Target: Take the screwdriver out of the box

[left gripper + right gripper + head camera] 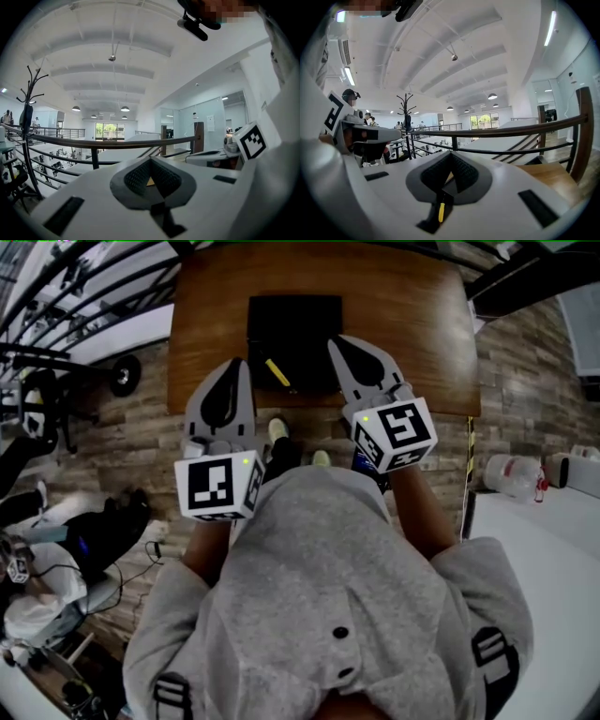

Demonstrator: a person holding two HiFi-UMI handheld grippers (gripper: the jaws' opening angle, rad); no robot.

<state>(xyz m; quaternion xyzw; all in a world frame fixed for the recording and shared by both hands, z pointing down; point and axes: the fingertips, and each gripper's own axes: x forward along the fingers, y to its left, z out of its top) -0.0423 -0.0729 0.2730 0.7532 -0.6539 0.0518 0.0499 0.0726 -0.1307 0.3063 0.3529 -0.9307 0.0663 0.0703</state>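
Observation:
A black box lies open on the wooden table, with a yellow-handled screwdriver in its near part. My left gripper hovers at the table's near edge, just left of the box, its jaws shut with nothing between them. My right gripper reaches over the box's right near corner, also shut and empty. In the left gripper view the left gripper shows its pads meeting at the tip. In the right gripper view the right gripper is shut too, and the screwdriver shows as a yellow sliver through the gap below.
The person's shoes stand on the stone-tile floor under the table's near edge. A plastic bottle lies beside a white table at the right. Black equipment and cables crowd the left. A railing runs beyond the table.

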